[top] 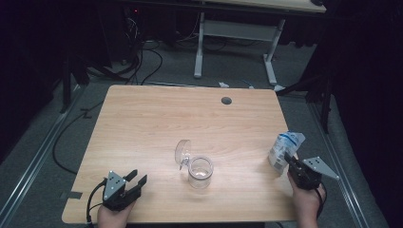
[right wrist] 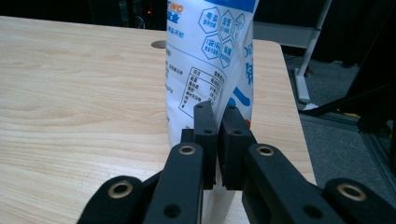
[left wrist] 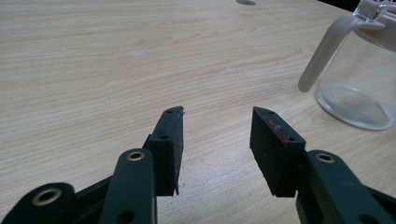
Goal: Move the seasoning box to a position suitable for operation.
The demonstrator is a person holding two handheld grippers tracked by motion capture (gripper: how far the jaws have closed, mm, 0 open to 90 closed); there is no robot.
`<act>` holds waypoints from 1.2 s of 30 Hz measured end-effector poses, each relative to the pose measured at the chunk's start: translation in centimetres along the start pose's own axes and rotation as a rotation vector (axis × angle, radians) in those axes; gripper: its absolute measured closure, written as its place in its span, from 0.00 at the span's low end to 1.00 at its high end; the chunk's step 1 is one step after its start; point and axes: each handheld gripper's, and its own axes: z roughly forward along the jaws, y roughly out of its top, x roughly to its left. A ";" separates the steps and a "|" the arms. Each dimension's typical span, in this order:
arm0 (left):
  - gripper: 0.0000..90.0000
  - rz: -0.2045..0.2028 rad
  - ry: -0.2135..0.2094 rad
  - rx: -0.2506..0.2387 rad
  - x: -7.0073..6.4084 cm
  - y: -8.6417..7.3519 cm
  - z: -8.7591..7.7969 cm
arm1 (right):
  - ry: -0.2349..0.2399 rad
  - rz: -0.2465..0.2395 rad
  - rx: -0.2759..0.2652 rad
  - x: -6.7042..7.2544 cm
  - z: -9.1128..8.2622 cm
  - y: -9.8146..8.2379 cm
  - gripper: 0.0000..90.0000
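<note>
The right gripper [top: 291,160] sits at the right edge of the wooden table [top: 152,118], its jaws pressed nearly together on the lower part of a white and blue pouch [top: 284,149]. In the right gripper view the two black jaws pinch a thin fold of the pouch [right wrist: 210,60] between them, and the printed side of the bag rises straight up above the pads — it stands upright, its base hidden behind the jaws. The hand [top: 305,202] that holds this gripper comes in from the bottom right corner of the high view, and the grey three-cornered plate on the gripper points out past the table's edge.

The left gripper [top: 136,182] rests low near the front left corner of the table, well apart from the pouch. Its jaws are spread with nothing between them; in the left gripper view bare wood shows in the gap between the two pads [left wrist: 170,140].

A clear glass jar [top: 200,172] stands near the middle of the table's front half, between the two grippers — its hinged lid [top: 182,152] is flipped open and stands up at the jar's back left. In the left gripper view the jar [left wrist: 359,84] is off to the right of the open jaws, not touching them, and looks empty. A small dark round hole [top: 226,100] sits near the table's far edge.
</note>
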 end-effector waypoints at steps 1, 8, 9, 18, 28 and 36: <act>0.61 0.000 0.000 0.000 0.0 0.0 0.0 | 0.006 0.004 -0.002 0.0 0.0 0.0 0.98; 0.61 0.000 -0.003 -0.002 0.0 0.0 0.0 | 0.030 0.022 -0.001 -0.1 0.0 0.1 0.99; 0.60 0.000 -0.003 -0.002 0.0 0.0 0.0 | 0.030 0.022 -0.001 -0.1 0.0 0.1 0.99; 0.60 -0.003 -0.008 -0.010 0.0 0.0 -0.1 | 0.037 0.009 -0.004 0.4 -0.3 0.6 1.00; 0.59 0.001 -0.011 -0.018 -0.1 0.1 -0.2 | 0.051 -0.002 -0.013 0.9 -0.8 1.0 1.00; 0.59 -0.007 -0.021 -0.023 -0.1 0.0 -0.2 | 0.084 -0.007 -0.031 1.5 -1.2 1.5 1.00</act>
